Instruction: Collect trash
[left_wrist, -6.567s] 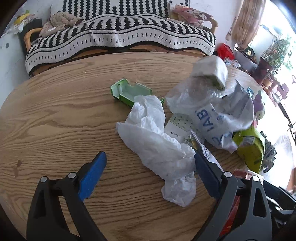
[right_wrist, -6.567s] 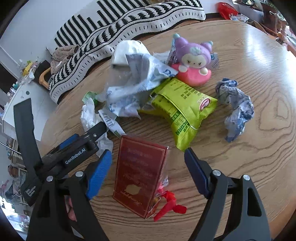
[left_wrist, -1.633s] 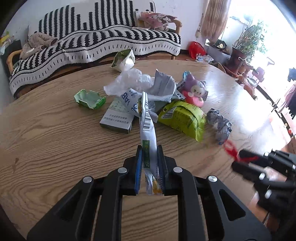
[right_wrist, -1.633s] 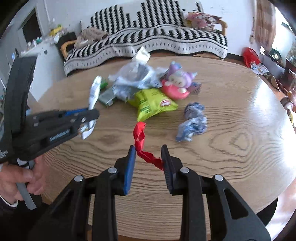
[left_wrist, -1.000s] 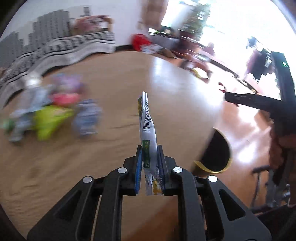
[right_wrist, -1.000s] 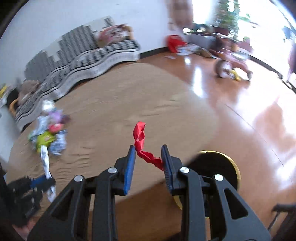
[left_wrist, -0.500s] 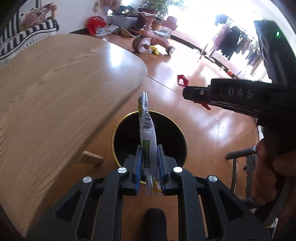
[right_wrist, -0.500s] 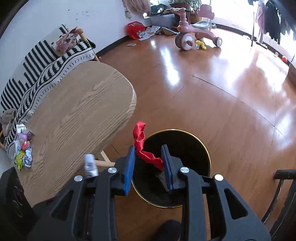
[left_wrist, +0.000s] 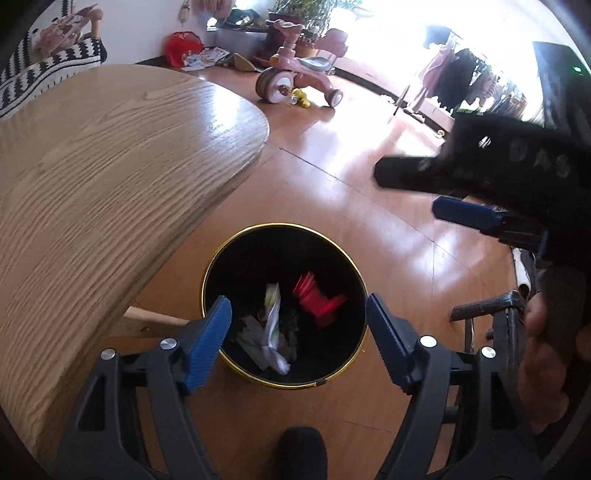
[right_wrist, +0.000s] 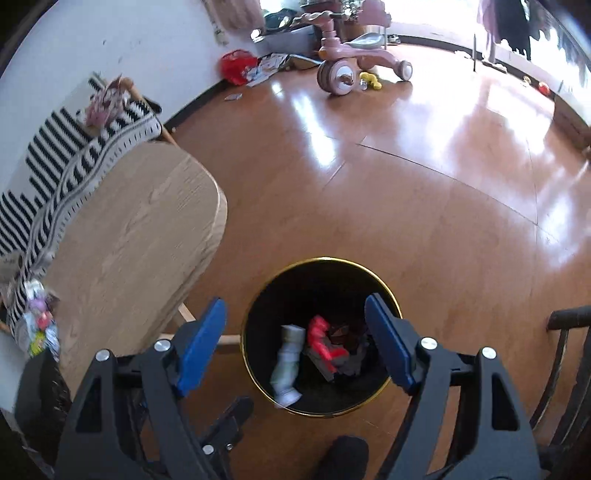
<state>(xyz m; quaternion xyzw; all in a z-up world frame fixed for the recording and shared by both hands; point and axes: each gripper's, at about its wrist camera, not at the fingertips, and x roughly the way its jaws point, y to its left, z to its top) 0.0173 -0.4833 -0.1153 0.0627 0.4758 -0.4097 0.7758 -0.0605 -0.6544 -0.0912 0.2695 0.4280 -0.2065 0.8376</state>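
A black bin with a gold rim (left_wrist: 334, 243) (right_wrist: 391, 295) stands on the wooden floor beside the table. Inside lie a white-green wrapper (left_wrist: 272, 317) (right_wrist: 289, 356) and a red wrapper (left_wrist: 314, 297) (right_wrist: 321, 341) among other trash. My left gripper (left_wrist: 297, 339) is open and empty above the bin. My right gripper (right_wrist: 295, 341) is open and empty above the bin; it also shows blurred at the right of the left wrist view (left_wrist: 443, 195). More trash (right_wrist: 38, 328) lies on the far end of the table.
The oval wooden table (left_wrist: 92, 166) (right_wrist: 122, 251) is left of the bin. A pink tricycle (left_wrist: 299, 79) (right_wrist: 358, 62) and a red bag (right_wrist: 236, 64) stand on the floor farther off. A dark chair frame (right_wrist: 569, 350) is at right. A striped sofa (right_wrist: 55, 155) is behind the table.
Both grippers have opened over the bin. The white-green wrapper and the red wrapper have dropped out of the jaws into the bin.
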